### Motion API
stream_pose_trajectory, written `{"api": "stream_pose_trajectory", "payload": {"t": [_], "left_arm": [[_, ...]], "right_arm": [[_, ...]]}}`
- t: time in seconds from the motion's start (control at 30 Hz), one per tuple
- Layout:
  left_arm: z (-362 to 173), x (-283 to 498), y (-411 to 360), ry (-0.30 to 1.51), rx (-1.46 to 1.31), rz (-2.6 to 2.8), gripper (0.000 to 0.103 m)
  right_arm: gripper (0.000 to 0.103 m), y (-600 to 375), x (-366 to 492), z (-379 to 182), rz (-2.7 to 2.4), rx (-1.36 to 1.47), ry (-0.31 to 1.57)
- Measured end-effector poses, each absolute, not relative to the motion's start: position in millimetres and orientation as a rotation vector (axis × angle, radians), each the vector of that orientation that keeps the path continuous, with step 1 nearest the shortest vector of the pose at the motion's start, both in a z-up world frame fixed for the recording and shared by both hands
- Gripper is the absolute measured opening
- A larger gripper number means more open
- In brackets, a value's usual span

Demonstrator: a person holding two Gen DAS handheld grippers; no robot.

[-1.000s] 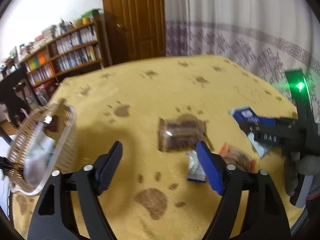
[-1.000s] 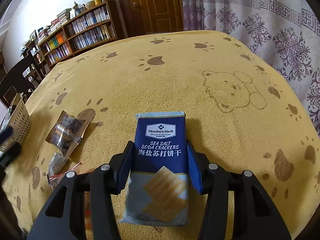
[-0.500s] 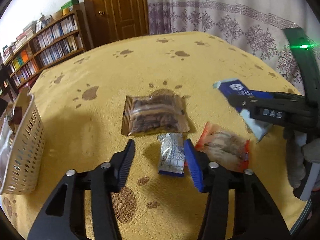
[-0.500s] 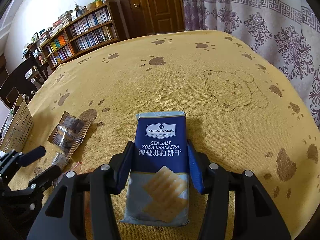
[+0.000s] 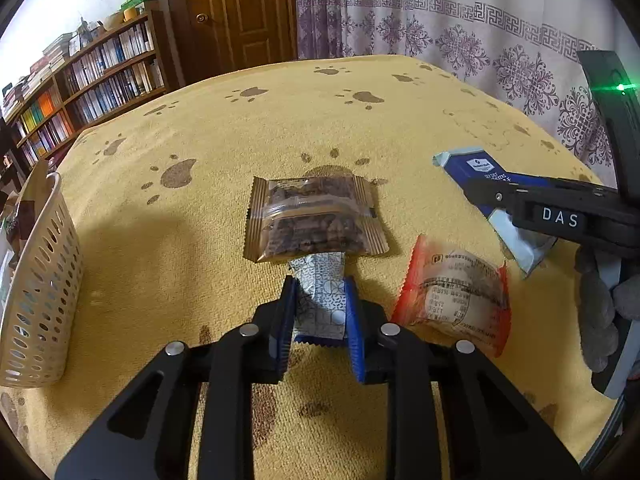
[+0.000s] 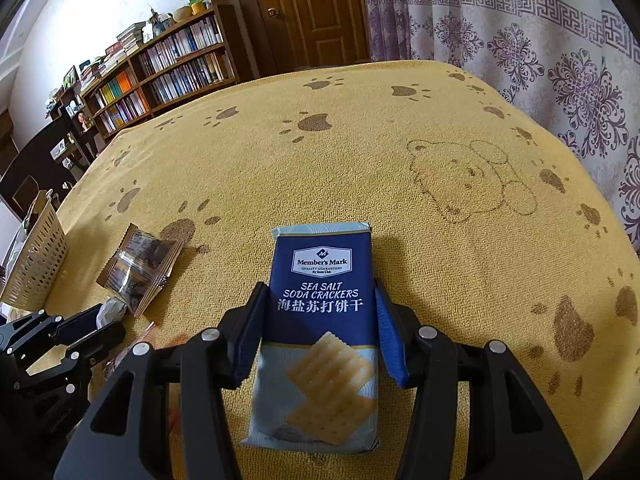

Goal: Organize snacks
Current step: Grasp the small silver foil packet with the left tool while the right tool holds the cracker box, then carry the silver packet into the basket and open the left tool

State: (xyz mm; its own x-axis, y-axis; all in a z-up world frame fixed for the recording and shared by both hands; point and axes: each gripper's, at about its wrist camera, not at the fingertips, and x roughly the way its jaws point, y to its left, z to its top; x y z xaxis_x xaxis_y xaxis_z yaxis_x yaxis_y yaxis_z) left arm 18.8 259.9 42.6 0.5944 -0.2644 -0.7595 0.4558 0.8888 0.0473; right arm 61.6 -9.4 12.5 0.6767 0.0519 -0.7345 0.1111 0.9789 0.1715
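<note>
My left gripper (image 5: 320,292) is shut on a small silver patterned packet (image 5: 320,280) with a blue edge, low on the yellow cloth. Just beyond it lies a brown packet of dark snacks (image 5: 316,220). To its right is a clear bun packet with orange edges (image 5: 456,300). My right gripper (image 6: 320,296) is shut on a blue sea salt soda cracker pack (image 6: 322,264), its fingers pressed on the pack's two long sides. A cream slotted basket (image 5: 40,292) stands at the far left with some items inside.
The yellow paw-print cloth (image 6: 360,152) covers the whole table. Curtains hang past its right edge, and a bookshelf (image 6: 168,68) and a door stand behind it. A gloved hand (image 5: 600,312) holds the right gripper at the left wrist view's right edge.
My left gripper swung from the basket side to the snacks, came down over the silver packet and closed on it. The right gripper and cracker pack stayed put.
</note>
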Motion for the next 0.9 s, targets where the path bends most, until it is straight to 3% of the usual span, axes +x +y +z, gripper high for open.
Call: {"api": "stream_pose_trajectory", "payload": {"t": [0.53,0.9], "left_arm": [[91.8,7.6,293.3,0.709,0.181,-0.337,0.023],[140.4,10.9,367.2,0.598,0.090,-0.147,0.023]], "right_arm": [[0.052,-9.7,61.6,12.3,-0.034,0.210,0.828],[0.052,-10.0,61.6,12.3,-0.033,0.210,0.828]]}}
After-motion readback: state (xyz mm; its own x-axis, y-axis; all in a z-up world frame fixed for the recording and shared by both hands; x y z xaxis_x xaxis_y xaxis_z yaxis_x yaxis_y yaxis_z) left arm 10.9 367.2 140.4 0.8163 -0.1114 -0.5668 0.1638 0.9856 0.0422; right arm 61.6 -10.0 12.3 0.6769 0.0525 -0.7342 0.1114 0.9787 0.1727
